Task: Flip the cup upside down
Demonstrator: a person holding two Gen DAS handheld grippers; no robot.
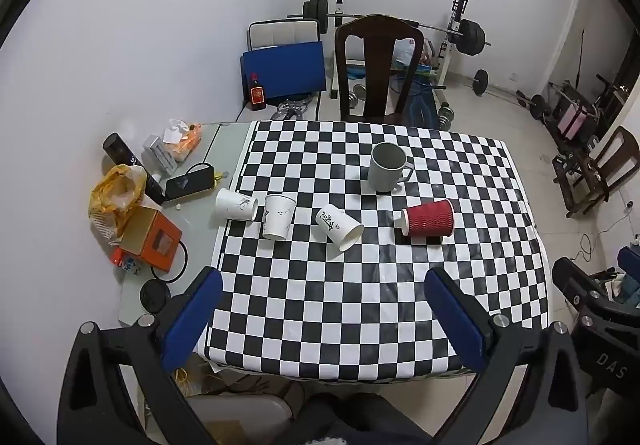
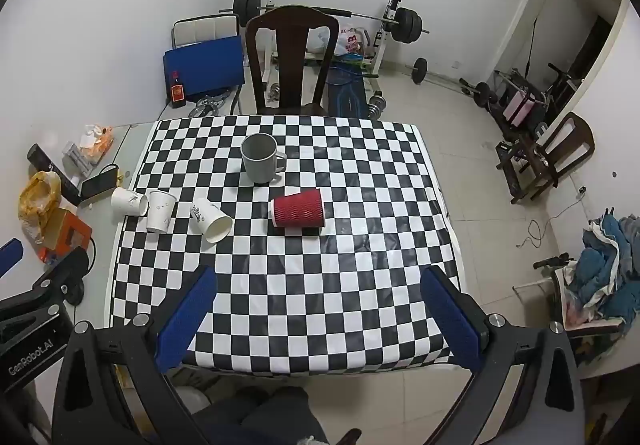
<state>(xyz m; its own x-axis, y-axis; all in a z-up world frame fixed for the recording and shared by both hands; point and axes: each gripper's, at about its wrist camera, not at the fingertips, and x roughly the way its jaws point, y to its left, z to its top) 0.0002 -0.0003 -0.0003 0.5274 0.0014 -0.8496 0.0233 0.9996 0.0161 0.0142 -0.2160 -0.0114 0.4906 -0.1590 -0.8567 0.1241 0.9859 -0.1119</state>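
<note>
On the checkered tablecloth (image 1: pixel 360 305) (image 2: pixel 320 305) a grey mug (image 1: pixel 387 166) (image 2: pixel 261 158) stands upright, mouth up. A red ribbed paper cup (image 1: pixel 429 218) (image 2: pixel 298 213) lies on its side in front of it. Three white paper cups sit to the left: one lying on its side (image 1: pixel 237 204) (image 2: pixel 129 201), one standing (image 1: pixel 278 216) (image 2: pixel 160 211), one lying with its mouth toward me (image 1: pixel 339 226) (image 2: pixel 211 220). My left gripper (image 1: pixel 322 285) and right gripper (image 2: pixel 318 283) are both open and empty, held above the near edge of the table, well short of the cups.
Clutter lies on the table's left strip: an orange box (image 1: pixel 151 238), a yellow bag (image 1: pixel 116 193), a phone (image 1: pixel 188 181), a dark can (image 1: pixel 120 151). A dark wooden chair (image 1: pixel 378 69) stands at the far side. Weight equipment (image 1: pixel 460 33) is behind.
</note>
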